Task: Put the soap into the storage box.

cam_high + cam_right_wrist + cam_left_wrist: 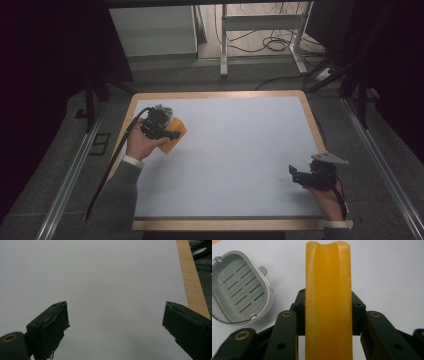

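Observation:
An orange-yellow bar of soap (328,290) stands on edge between the jaws of my left gripper (328,305), which is shut on its two broad sides. From above, the left gripper (169,133) sits near the table's left edge with the soap (179,131) sticking out to its right, low over the white surface. A grey slotted soap dish (239,290) lies on the table just left of the held bar. My right gripper (296,175) rests at the front right, its jaws open (115,315) over bare white tabletop with nothing between them.
The white table (235,150) has a wooden rim (191,277) that runs close along the right gripper's right side. Beyond the far edge stand a metal frame's legs (223,45) and loose cables (275,42) on the floor.

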The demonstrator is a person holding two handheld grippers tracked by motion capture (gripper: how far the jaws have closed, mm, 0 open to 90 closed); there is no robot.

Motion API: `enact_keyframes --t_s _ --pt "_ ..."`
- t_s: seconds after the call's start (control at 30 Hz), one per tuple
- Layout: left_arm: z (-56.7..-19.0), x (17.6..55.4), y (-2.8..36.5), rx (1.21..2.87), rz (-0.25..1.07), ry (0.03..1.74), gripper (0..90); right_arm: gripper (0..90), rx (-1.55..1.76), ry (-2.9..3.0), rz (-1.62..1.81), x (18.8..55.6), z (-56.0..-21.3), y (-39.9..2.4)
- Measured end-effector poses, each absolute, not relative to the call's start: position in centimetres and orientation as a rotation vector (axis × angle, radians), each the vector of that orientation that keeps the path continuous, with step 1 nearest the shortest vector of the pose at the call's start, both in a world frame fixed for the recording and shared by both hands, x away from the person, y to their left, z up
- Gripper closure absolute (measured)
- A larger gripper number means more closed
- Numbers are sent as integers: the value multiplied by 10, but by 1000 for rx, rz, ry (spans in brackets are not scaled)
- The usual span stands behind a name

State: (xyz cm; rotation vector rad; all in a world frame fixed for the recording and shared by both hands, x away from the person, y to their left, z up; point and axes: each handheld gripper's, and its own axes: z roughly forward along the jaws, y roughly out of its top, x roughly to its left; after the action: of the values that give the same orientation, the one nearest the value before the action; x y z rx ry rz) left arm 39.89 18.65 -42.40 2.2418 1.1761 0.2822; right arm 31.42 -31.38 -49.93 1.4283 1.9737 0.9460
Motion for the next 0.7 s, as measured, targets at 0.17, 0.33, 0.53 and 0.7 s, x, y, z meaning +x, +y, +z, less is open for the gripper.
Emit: enact_keyframes --t_s 0.17,0.33,0.53,0.7 --pt "-422 402 188 2239 283 1184 611 67 1432 1975 946 314 -500 -314" --pt "-421 405 191 2235 281 1191 611 67 1432 1974 947 315 -500 -315" --pt "-422 409 193 2223 278 1207 611 67 1433 1974 945 315 -500 -315" --pt "-421 412 195 2219 283 1215 611 67 1434 1975 942 315 -500 -315"
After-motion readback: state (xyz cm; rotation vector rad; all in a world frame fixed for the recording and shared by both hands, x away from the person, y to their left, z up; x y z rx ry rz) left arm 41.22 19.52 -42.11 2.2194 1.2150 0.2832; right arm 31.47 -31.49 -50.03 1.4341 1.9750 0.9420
